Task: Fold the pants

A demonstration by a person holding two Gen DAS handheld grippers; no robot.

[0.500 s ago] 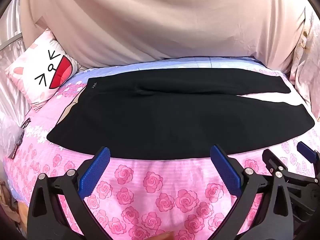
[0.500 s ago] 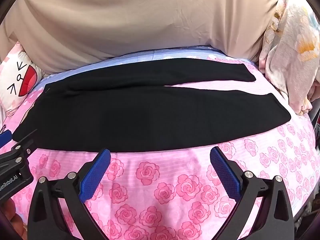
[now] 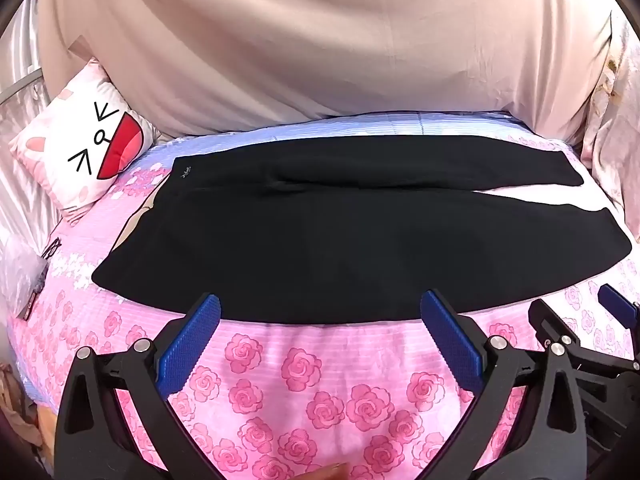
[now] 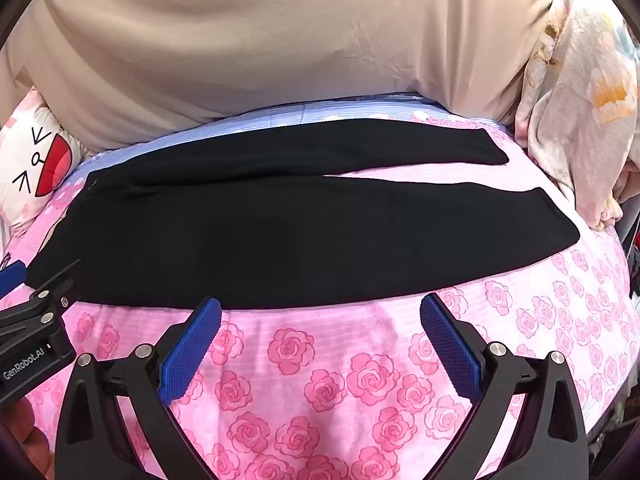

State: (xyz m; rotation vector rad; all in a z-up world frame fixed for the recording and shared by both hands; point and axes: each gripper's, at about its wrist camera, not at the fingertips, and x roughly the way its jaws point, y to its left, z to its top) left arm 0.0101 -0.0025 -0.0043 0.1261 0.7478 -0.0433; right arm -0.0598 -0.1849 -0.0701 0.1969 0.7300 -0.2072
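Left wrist view has my left tool point(image 3: 320, 336) held low over the rose-print bed point(image 3: 304, 392), fingers spread wide with nothing between them, tips just short of the near hem of the black pants point(image 3: 340, 240). Those pants lie flat across the bed, waistband toward the cat-face pillow point(image 3: 80, 148), legs splayed rightward. My right tool point(image 4: 320, 336) is level beside it, equally wide and empty, aimed at the same near edge.

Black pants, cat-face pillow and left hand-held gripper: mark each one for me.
black pants point(image 3: 340, 248), left wrist view, middle of the near leg.
cat-face pillow point(image 3: 80, 148), left wrist view, its white face.
left hand-held gripper point(image 3: 320, 312), left wrist view, midway between the blue fingertips.
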